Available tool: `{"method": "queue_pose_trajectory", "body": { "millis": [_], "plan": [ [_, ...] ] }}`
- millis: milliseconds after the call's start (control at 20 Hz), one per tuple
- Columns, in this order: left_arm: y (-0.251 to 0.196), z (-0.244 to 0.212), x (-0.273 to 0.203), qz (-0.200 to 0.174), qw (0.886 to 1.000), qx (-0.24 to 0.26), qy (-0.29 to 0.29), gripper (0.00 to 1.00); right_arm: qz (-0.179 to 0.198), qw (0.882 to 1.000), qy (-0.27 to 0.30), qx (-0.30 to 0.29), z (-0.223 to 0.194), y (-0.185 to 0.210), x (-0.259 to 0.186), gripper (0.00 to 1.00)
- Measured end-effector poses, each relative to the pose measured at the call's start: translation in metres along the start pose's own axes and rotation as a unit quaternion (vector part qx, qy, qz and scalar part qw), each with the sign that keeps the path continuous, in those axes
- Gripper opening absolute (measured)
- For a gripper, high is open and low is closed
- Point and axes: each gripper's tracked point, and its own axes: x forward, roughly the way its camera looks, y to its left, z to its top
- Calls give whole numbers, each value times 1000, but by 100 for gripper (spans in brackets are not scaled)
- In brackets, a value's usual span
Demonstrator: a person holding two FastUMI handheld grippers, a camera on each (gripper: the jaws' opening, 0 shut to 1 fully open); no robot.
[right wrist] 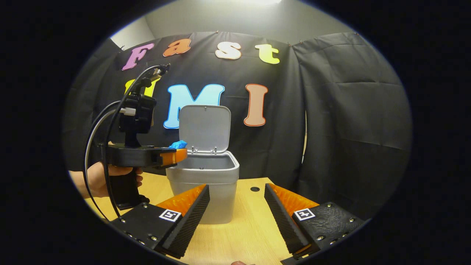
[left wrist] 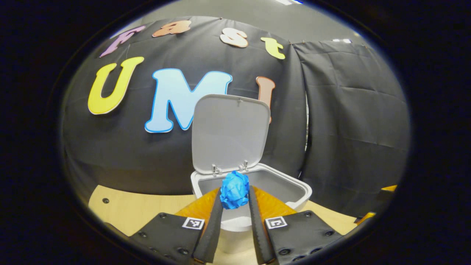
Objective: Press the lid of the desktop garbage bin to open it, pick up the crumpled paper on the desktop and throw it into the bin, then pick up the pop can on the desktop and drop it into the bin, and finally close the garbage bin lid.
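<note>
Black cloth hangs behind your pale wooden table (right wrist: 235, 232), with a grey wall above it. On that table stands the garbage bin (right wrist: 206, 184), light grey, its lid (right wrist: 205, 127) swung up on the rear hinges and standing nearly upright, so the mouth is open.

Your left gripper (left wrist: 235, 193) has its jaws clamped on the crumpled paper (left wrist: 234, 189), a blue ball pinched between the two fingers near their tips. In the left gripper view the paper sits in front of the bin's open mouth, at the level of the near rim (left wrist: 239, 221), with the lid's pale underside rising behind it. In the right gripper view you can see that same left gripper from the side, held level by your hand (right wrist: 99, 178) on its black handle, cables looping off its back; the paper shows as a blue bit at the fingertips, right at the bin's left rim and just above it.

Your right gripper (right wrist: 237, 206) is low over the table in front of the bin, jaws wide apart with nothing between them. A small dark hole (right wrist: 254, 188) marks the tabletop beside the bin.
</note>
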Motion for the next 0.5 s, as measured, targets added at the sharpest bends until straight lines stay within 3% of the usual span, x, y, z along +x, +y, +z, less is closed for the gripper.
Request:
{"method": "queue_pose_trajectory", "body": {
  "millis": [400,500],
  "plan": [
    [-1,-2,4,-15,1000,-21,-3,87,-10,1000,-6,-7,5,5,-4,96],
    [2,6,0,-10,1000,-21,-12,93,-5,1000,-6,-8,5,10,-4,96]
  ]
}}
